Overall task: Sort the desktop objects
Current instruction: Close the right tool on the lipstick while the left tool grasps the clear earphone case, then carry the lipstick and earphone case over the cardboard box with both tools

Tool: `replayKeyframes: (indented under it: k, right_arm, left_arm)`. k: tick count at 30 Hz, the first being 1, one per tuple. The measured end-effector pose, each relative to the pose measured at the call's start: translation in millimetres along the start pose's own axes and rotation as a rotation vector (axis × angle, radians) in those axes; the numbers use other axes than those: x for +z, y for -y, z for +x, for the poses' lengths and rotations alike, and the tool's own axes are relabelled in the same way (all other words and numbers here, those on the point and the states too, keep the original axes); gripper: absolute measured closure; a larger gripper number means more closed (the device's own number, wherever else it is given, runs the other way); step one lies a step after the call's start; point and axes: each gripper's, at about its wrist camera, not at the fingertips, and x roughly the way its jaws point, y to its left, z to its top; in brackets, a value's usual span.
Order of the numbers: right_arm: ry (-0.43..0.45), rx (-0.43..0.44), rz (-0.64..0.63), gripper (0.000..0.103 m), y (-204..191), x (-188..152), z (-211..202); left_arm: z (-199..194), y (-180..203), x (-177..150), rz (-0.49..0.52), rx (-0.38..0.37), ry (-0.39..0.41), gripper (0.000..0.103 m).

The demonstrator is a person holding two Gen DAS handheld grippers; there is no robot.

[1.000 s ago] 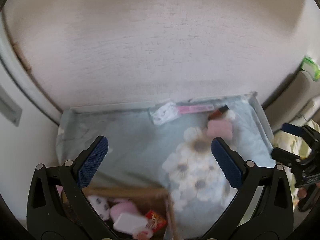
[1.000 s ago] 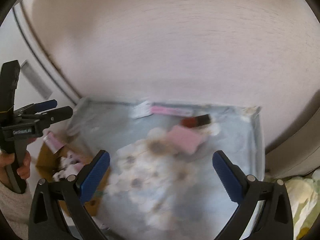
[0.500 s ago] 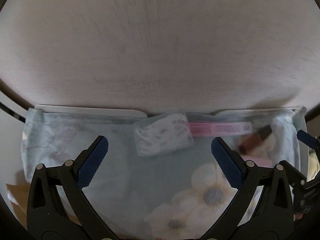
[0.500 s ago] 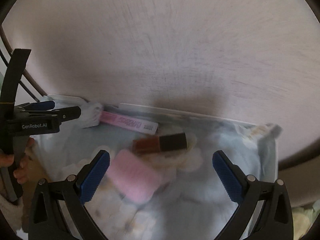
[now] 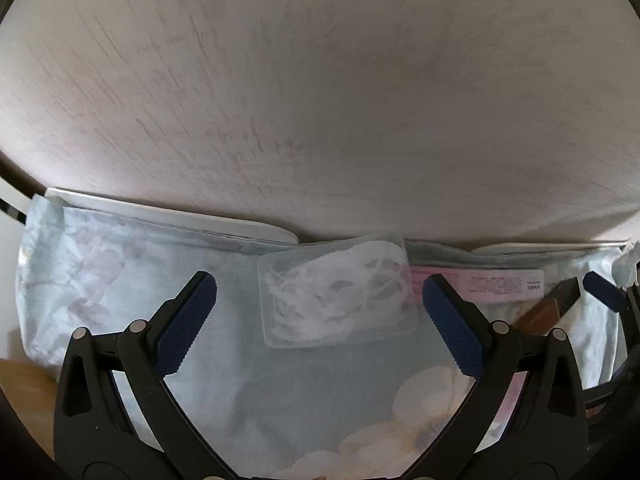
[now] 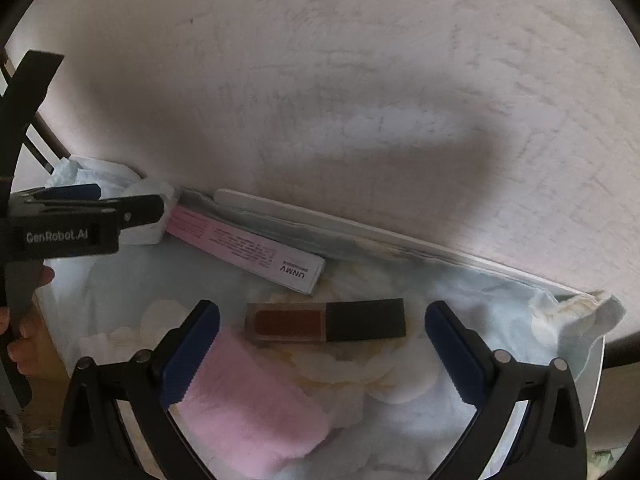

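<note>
Both tongs hang wide and empty over a surface draped in a pale blue cloth (image 5: 120,264) printed with white flowers, each squared up to a different item — a sign, as I read it, that two pickups are being lined up at once.

The left tongs (image 5: 316,320) frame a clear plastic pouch of tangled white strands (image 5: 340,300), which lies flat near the back wall, centred in the gap between the blue pads (image 5: 186,324) but not touched by them. Just to its right lies a long pink and white carton (image 5: 480,284).

The right tongs (image 6: 322,350) straddle a small rectangular bottle with a rust-brown body and black cap (image 6: 326,320), which lies crosswise to the jaws, so closing would pinch it end to end rather than across its width. A soft pink fuzzy pad (image 6: 248,400) sits against the left finger (likely to get nudged on closing). The carton lies behind the bottle, along the wall.
</note>
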Motion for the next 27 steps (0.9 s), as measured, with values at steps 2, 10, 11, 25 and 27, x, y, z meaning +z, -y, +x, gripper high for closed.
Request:
replayKeyframes:
  k: [2,10,11,25,27]
  right_arm:
    - [-0.011,-0.012,-0.005,0.001,-1.2,-1.1,4.0]
    - [-0.016,0.025,0.017,0.001,4.4,-9.0,9.8]
    - [-0.015,0.026,0.022,0.003,5.6,-10.0,10.1]
    - [0.012,-0.011,-0.006,0.022,3.0,-18.8,-1.3]
    - [0.02,-0.019,0.0,0.022,4.2,-21.4,-6.8]
  left_arm:
    - [4.2,-0.2,0.1,-0.011,0.0,-0.006,0.0]
    - [12.2,-2.5,-1.1,-0.053,-0.047,-0.01,0.005]
    - [11.7,-2.2,-1.2,-0.055,-0.054,-0.005,0.006]
    - [3.4,5.3,-1.0,-0.056,-0.075,0.014,0.022]
    - [-2.7,6.6,0.1,-0.053,-0.075,0.022,0.022]
